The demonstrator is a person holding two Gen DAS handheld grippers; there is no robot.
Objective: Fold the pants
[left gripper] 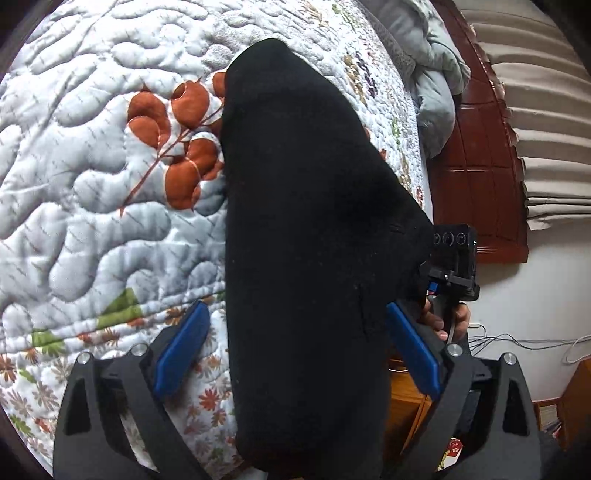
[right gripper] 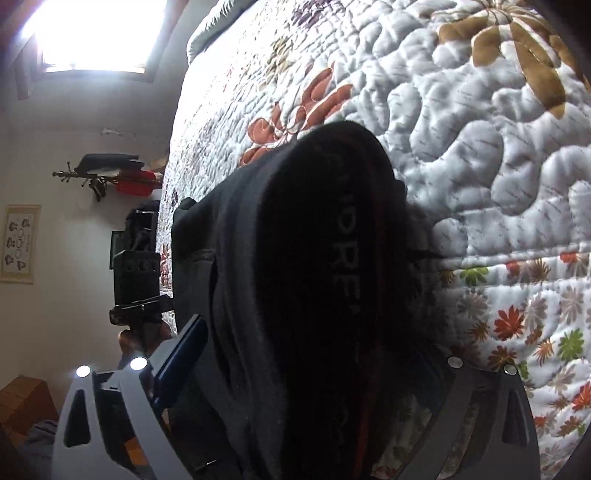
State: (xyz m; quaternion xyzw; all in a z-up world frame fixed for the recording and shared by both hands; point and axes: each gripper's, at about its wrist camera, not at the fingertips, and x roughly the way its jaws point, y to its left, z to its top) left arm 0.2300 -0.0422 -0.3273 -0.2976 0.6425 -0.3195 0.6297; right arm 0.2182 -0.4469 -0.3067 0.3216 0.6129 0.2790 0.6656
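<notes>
A quilted bedspread (left gripper: 92, 155) covers the bed, pale grey-white with puffy stitched swirls, rust-orange leaf sprigs in the middle field and a border band of small orange, green and brown flowers along the near edge. The black pants (left gripper: 306, 258) lie on it as a long folded bundle running away from both cameras; in the right wrist view their waistband (right gripper: 341, 266) with pale lettering faces the lens. The left hand-held gripper (left gripper: 295, 354) is spread wide, its blue pads (left gripper: 181, 350) standing clear on either side of the bundle without pressing it. The right hand-held gripper (right gripper: 317, 373) likewise stands wide apart astride the cloth, one blue pad showing at the left and the other hidden in shadow. A crumpled grey duvet (left gripper: 436, 85) sits at the far side of the bed beside a dark red wooden headboard (left gripper: 476, 173), with pleated beige curtains (left gripper: 546, 110) beyond. The right wrist view shows a bright window (right gripper: 96, 33), a pale wall with a framed picture (right gripper: 20, 243) and a wall hook rack (right gripper: 99, 177) hung with things.
</notes>
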